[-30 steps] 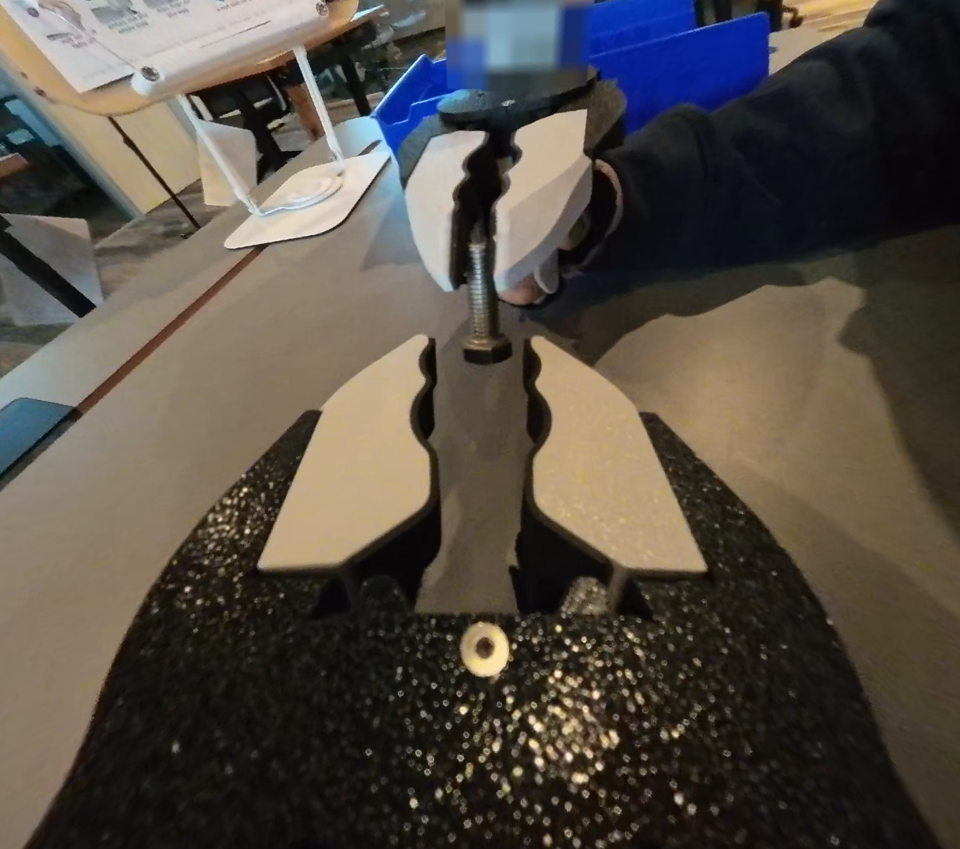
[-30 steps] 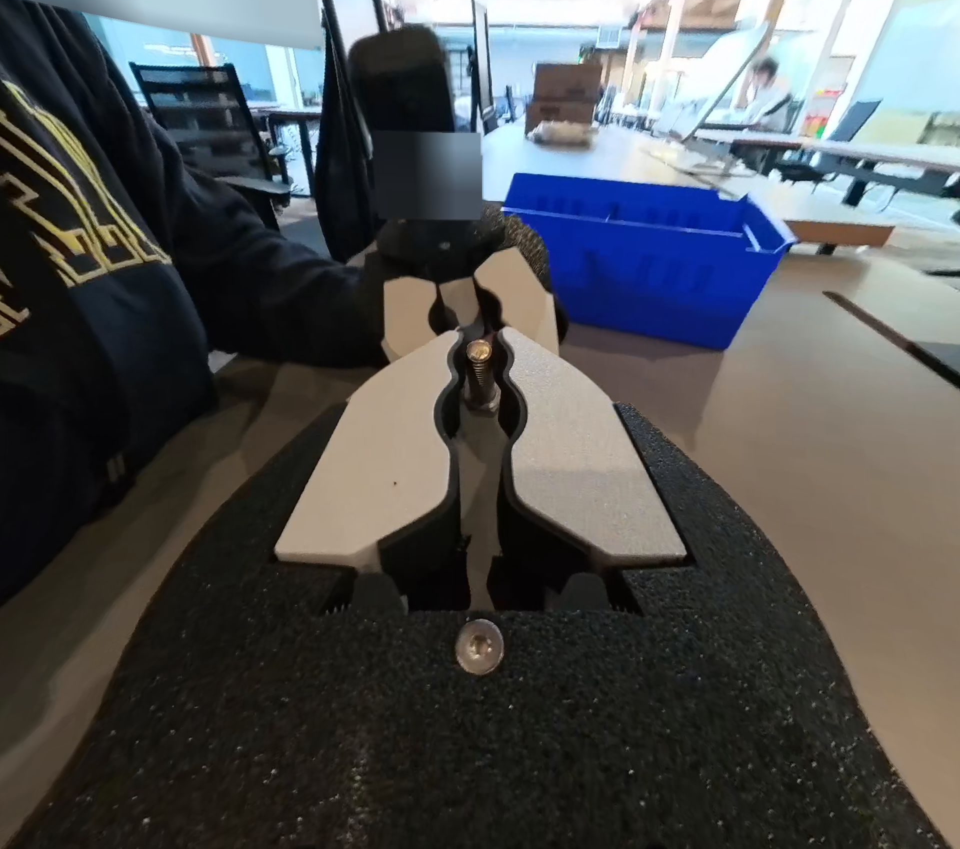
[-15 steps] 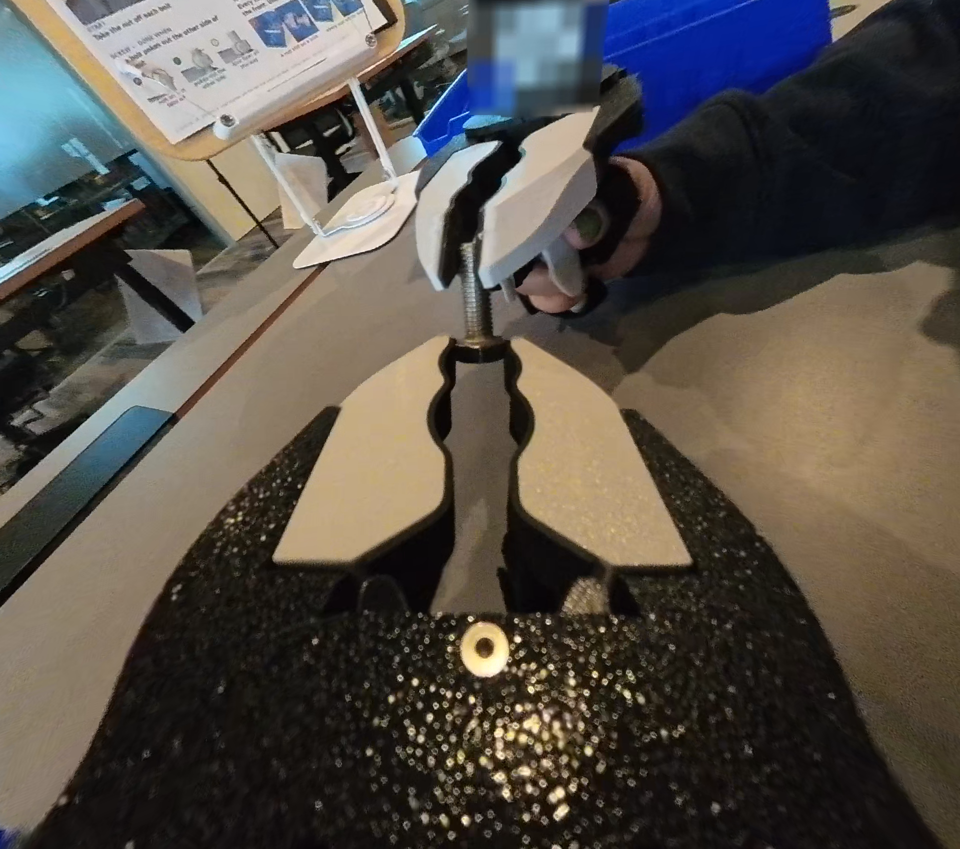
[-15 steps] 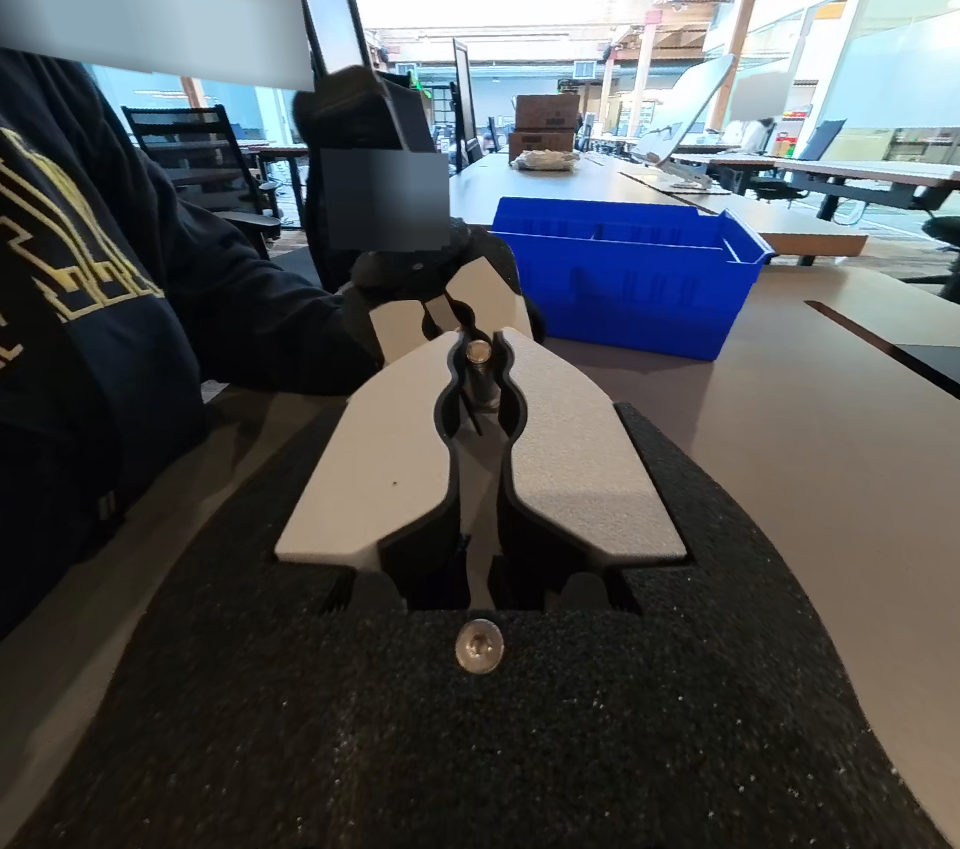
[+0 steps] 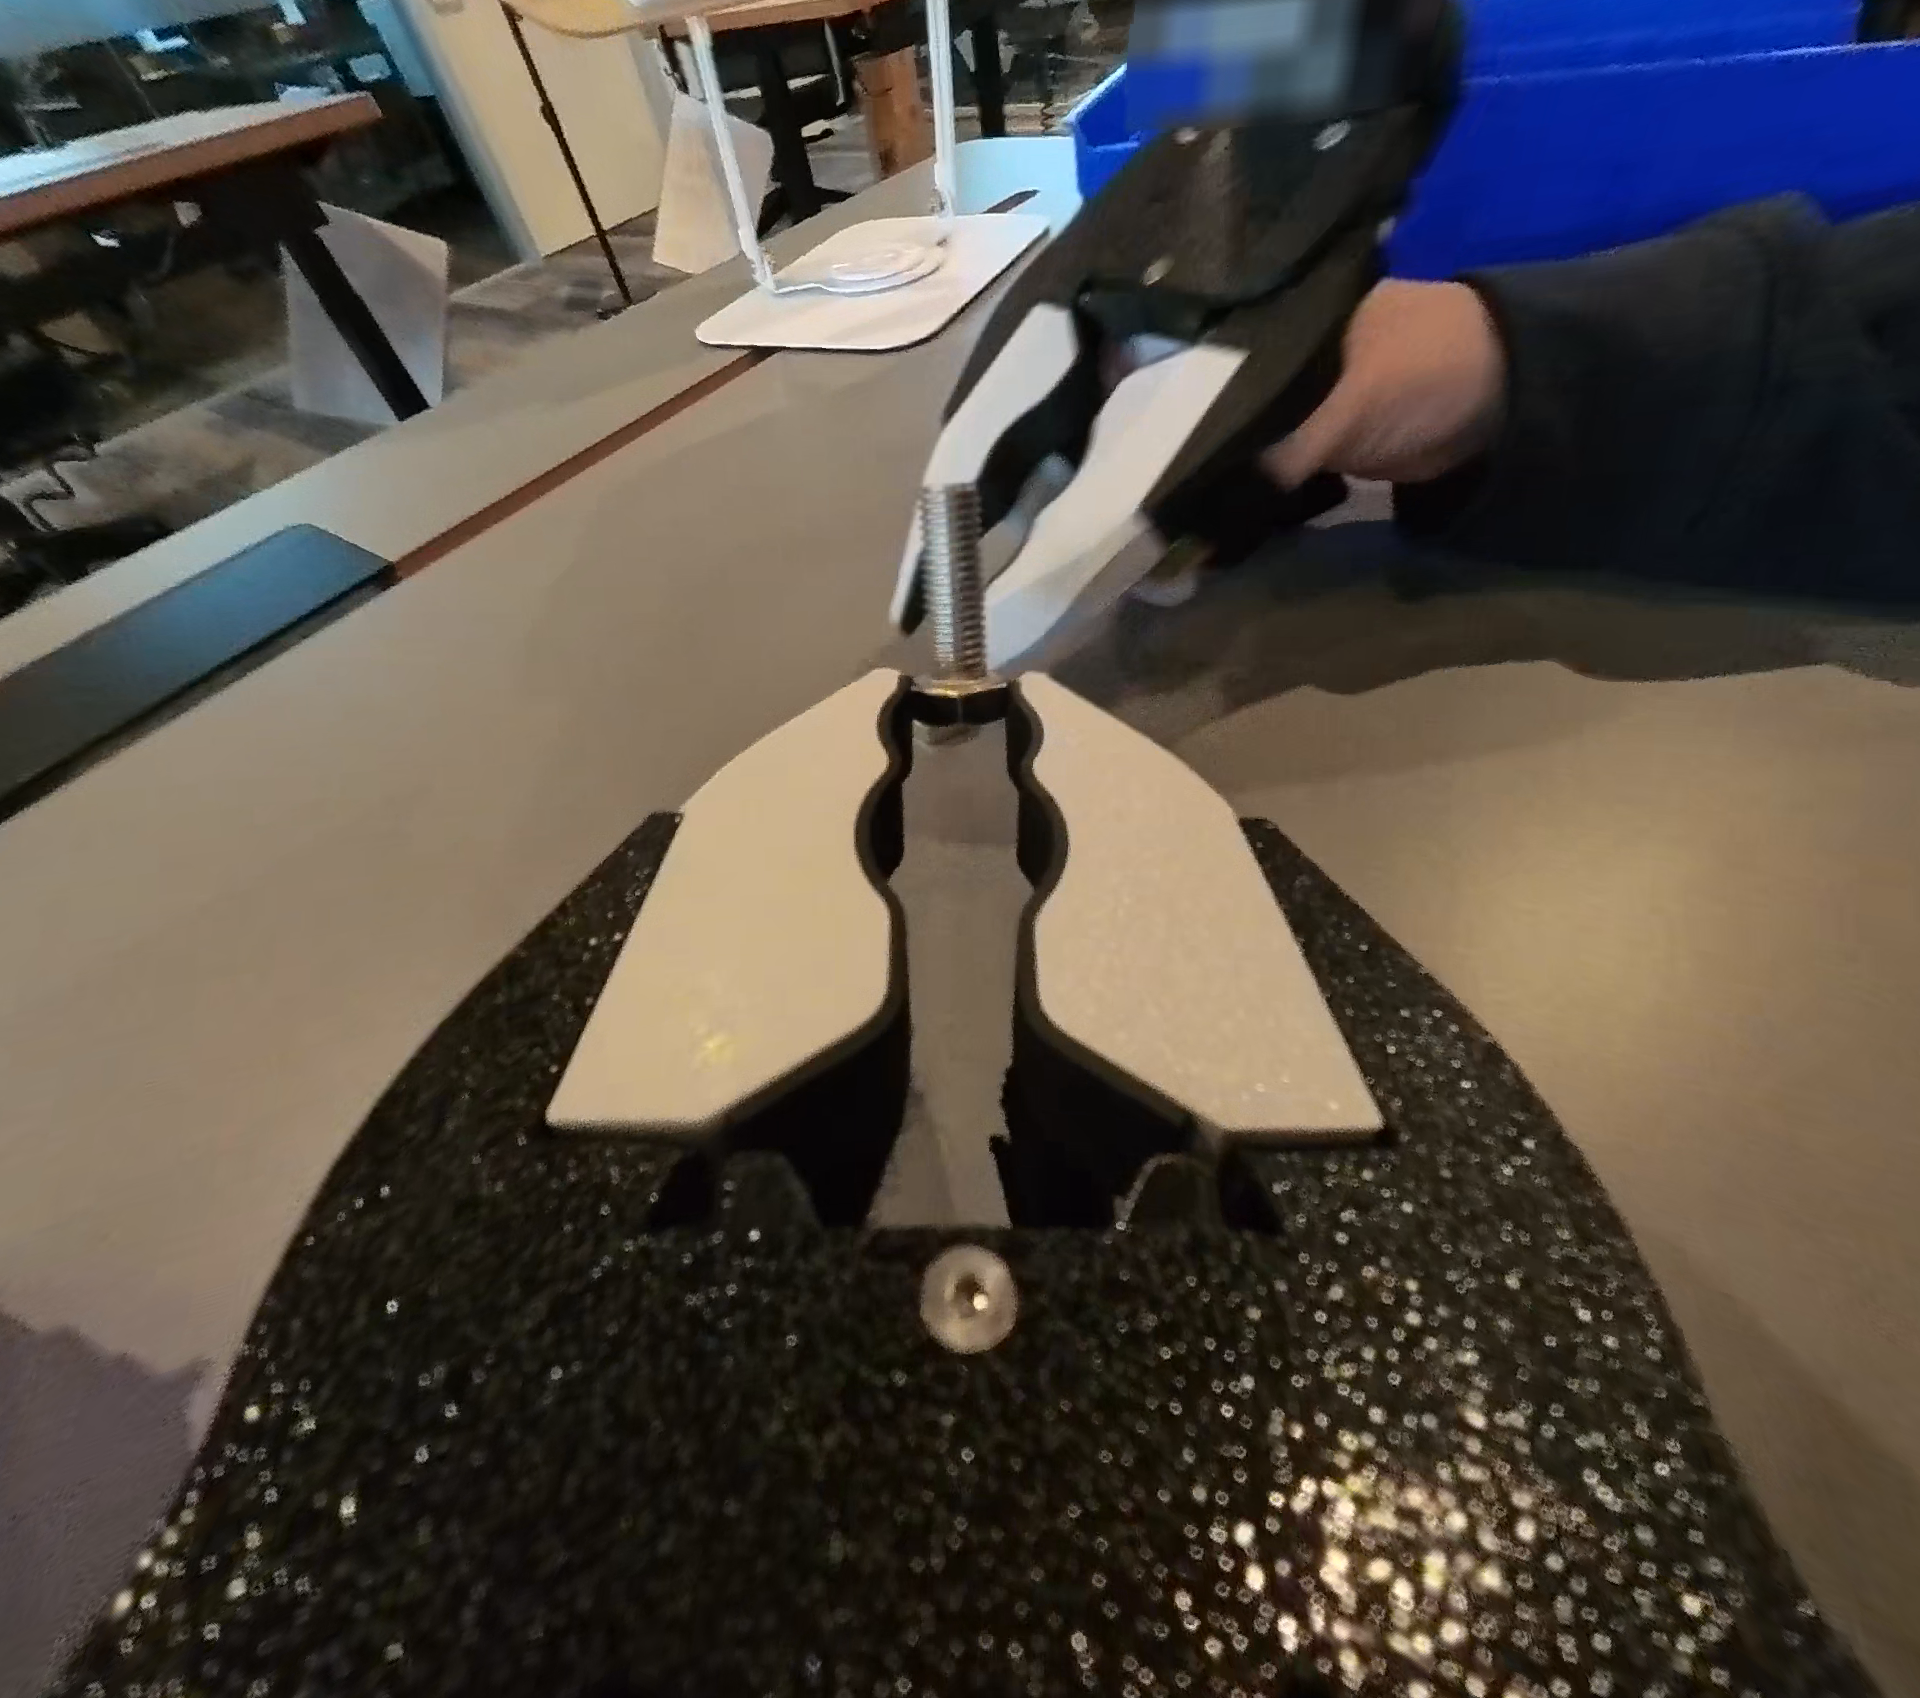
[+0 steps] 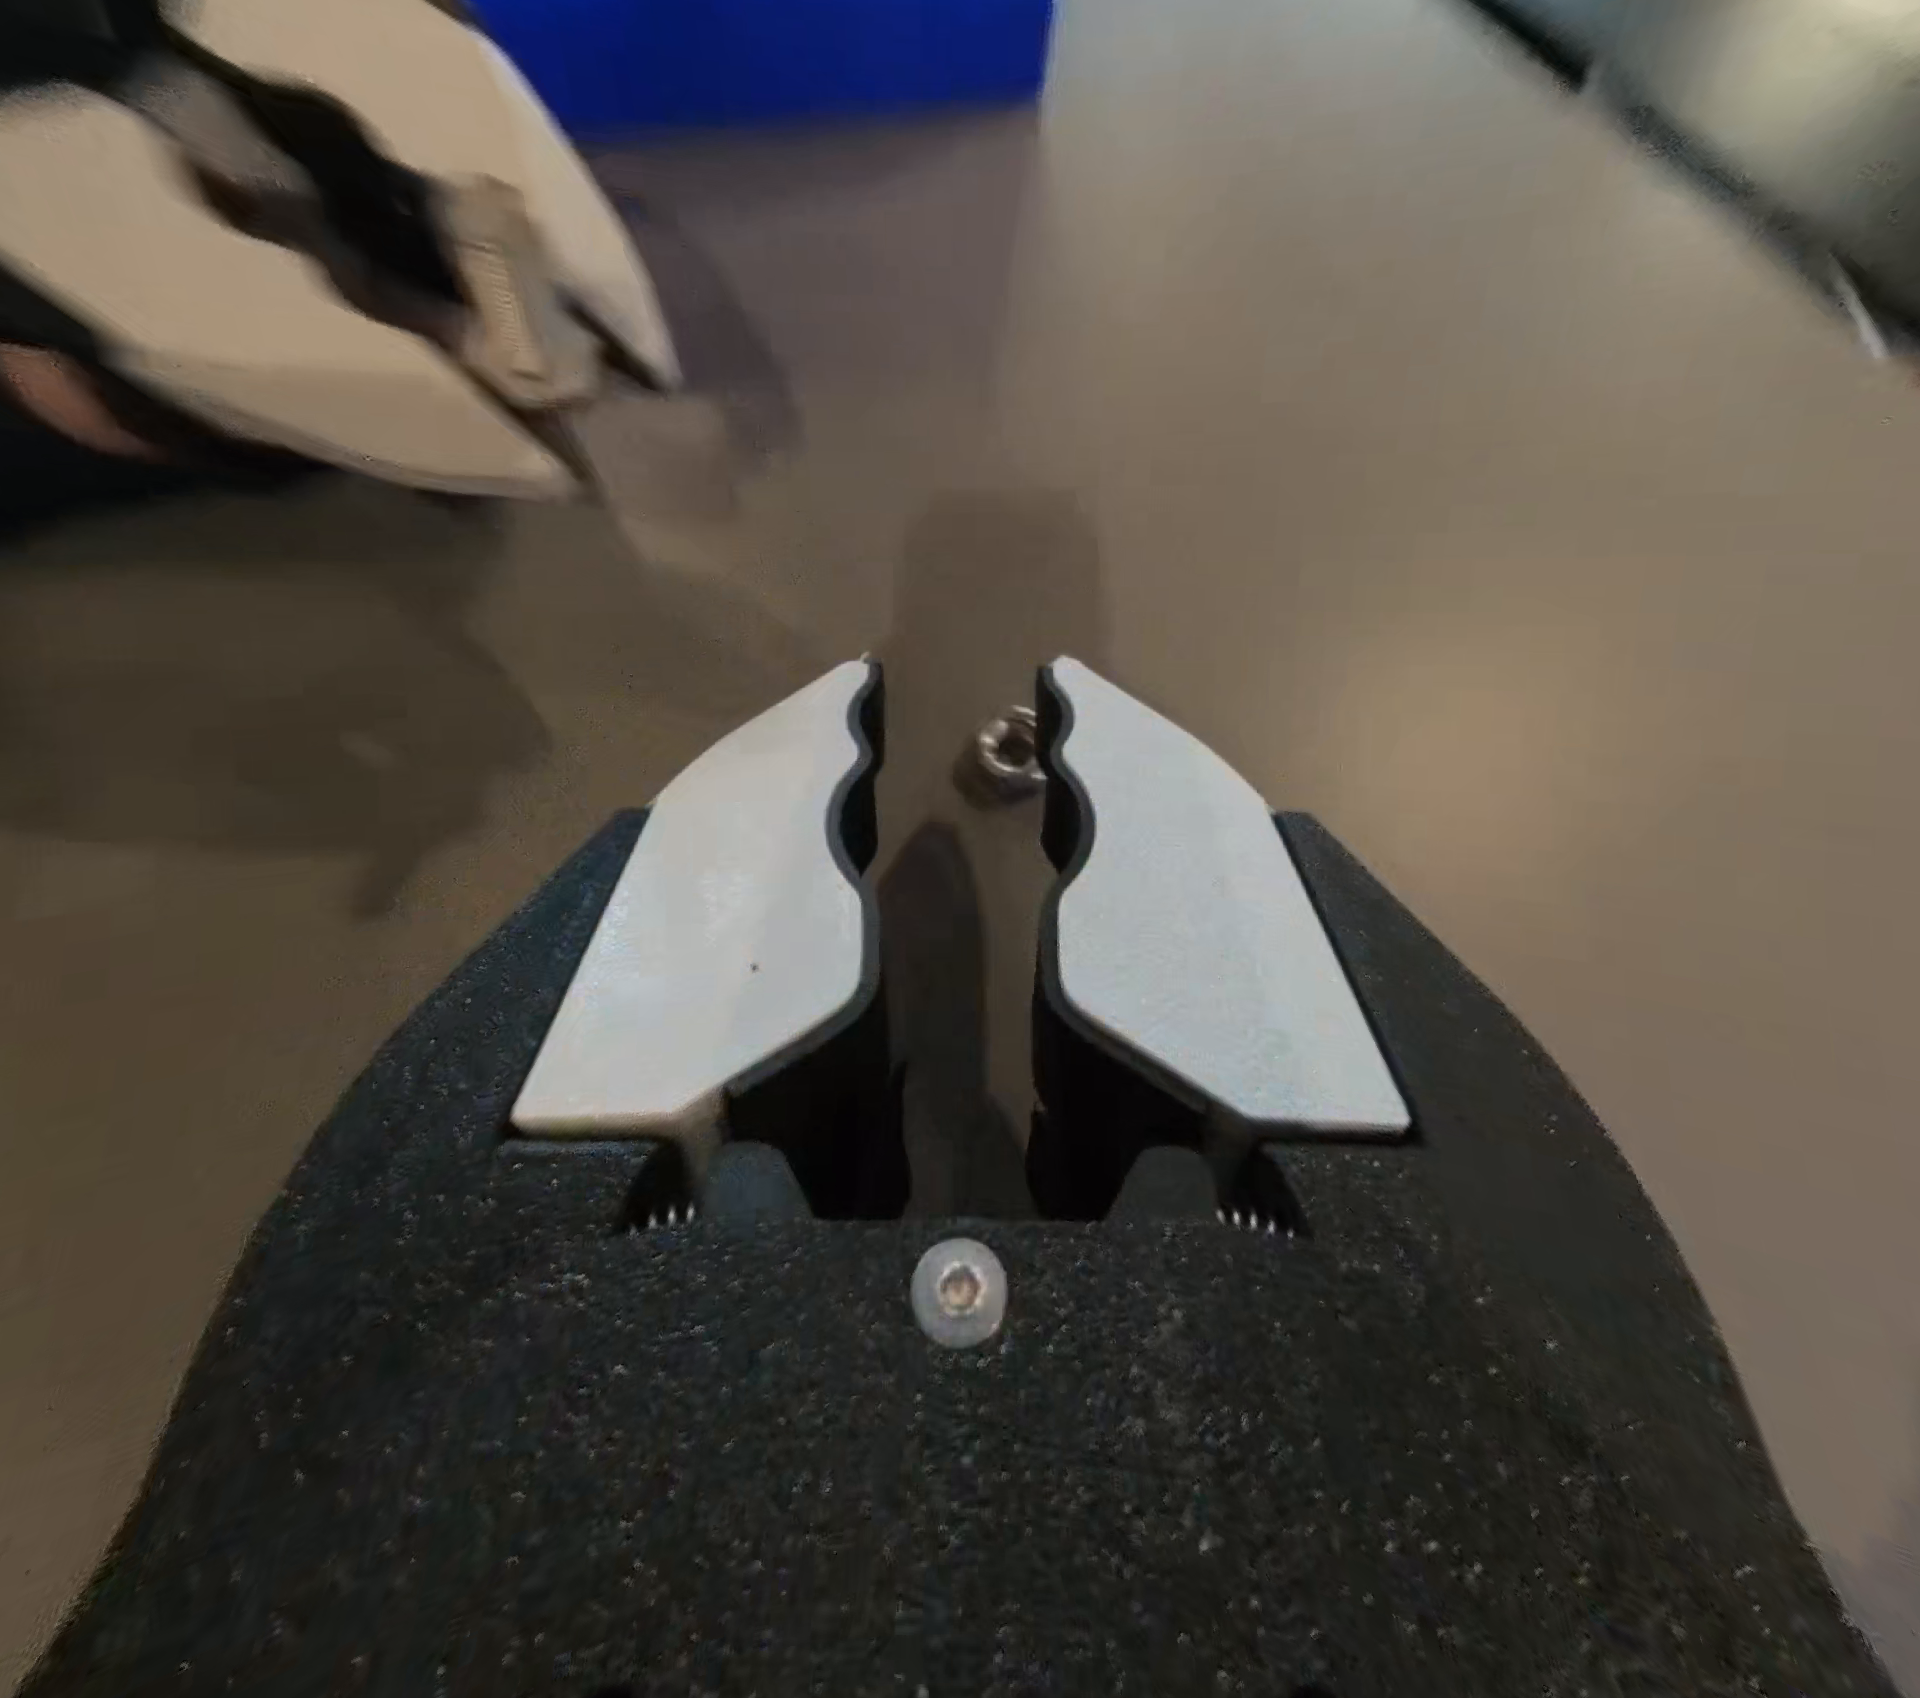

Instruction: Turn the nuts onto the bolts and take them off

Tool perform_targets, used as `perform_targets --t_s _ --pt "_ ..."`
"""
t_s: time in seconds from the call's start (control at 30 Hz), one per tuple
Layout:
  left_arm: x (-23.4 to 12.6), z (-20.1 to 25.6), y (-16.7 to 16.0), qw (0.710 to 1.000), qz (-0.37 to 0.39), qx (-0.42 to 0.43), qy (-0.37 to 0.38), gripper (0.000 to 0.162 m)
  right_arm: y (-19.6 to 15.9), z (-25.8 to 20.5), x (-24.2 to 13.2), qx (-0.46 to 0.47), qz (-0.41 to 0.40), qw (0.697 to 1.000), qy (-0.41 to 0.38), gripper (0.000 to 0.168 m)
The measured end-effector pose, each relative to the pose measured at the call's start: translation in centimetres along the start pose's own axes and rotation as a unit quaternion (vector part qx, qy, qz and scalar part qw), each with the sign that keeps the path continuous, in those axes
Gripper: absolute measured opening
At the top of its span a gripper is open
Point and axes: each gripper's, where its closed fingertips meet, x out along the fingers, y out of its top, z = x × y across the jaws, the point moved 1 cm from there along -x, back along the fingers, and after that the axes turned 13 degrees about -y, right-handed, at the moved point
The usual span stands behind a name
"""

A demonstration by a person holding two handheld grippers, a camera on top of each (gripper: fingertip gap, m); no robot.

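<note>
Left wrist view shows your left gripper (image 5: 951, 703) with jaws pinching the bolt (image 5: 954, 583) by its hex head, shank upright and bare of any nut. Your right gripper (image 6: 958, 718) has its jaws spread, and the nut (image 6: 1000, 753) lies on the bench (image 6: 1455, 609) between the tips. By my reading, this removal is done; threading back on remains. A blue bin (image 5: 1662, 121) and sign stand (image 5: 883, 277) sit well behind, with open bench around you.
</note>
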Motion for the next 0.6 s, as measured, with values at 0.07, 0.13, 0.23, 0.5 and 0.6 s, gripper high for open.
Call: perform_targets --t_s 0.07,0.13,0.23,0.5,0.6 --pt "0.1 0.0 -0.2 1.0 -0.004 -0.001 -0.001 0.016 -0.5 0.6 0.9 -0.013 -0.039 0.999 -0.024 0.024" --pt "0.1 -0.1 -0.3 1.0 -0.008 0.002 0.0 0.016 -1.2 0.9 1.3 -0.025 -0.077 0.996 -0.036 0.023" --pt "0.1 -0.1 -0.5 1.0 -0.015 0.002 0.002 0.016 -1.9 1.0 1.6 -0.028 -0.117 0.992 -0.046 0.024" --pt "0.3 0.0 -0.7 1.0 -0.021 0.004 -0.005 0.016 -2.0 0.9 1.8 -0.027 -0.126 0.991 -0.047 0.018" --pt "0.3 0.1 -0.7 1.0 -0.021 0.005 -0.007 0.016 -0.6 1.3 1.2 -0.048 -0.06 0.995 -0.058 0.018"
